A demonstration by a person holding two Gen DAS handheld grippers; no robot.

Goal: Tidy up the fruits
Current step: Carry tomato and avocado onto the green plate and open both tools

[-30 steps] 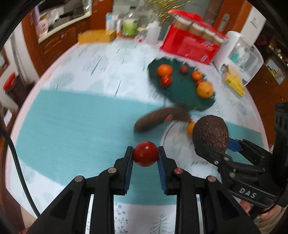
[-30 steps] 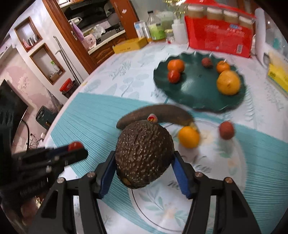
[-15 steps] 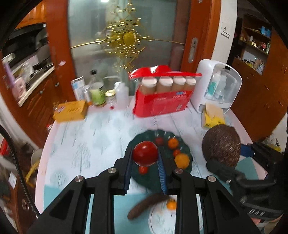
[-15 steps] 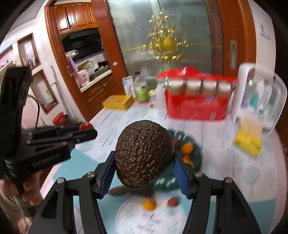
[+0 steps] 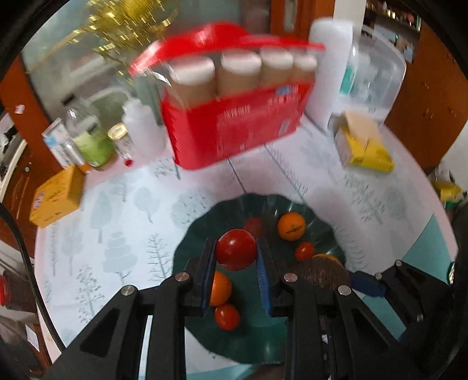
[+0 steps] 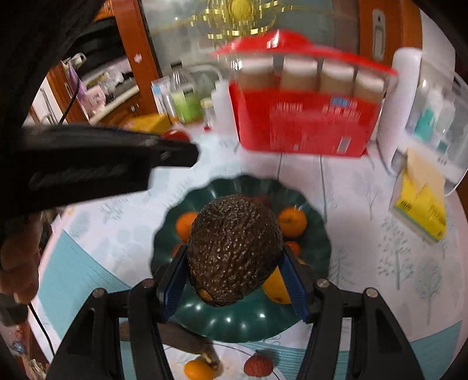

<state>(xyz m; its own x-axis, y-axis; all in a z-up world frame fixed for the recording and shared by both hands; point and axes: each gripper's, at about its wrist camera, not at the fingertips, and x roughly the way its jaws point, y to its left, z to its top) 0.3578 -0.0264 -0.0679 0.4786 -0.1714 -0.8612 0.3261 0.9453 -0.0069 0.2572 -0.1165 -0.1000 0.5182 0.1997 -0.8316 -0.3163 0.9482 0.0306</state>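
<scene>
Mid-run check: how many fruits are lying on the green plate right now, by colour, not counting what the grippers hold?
orange fruits: 3
red fruits: 3
Total on the green plate: 6
Not counted: tomato in the left gripper, avocado in the right gripper.

wood cabinets [image 6: 122,58] left, frosted glass door [image 6: 263,35] w/ gold ornament [image 6: 242,11], wood door [image 6: 389,32] right
</scene>
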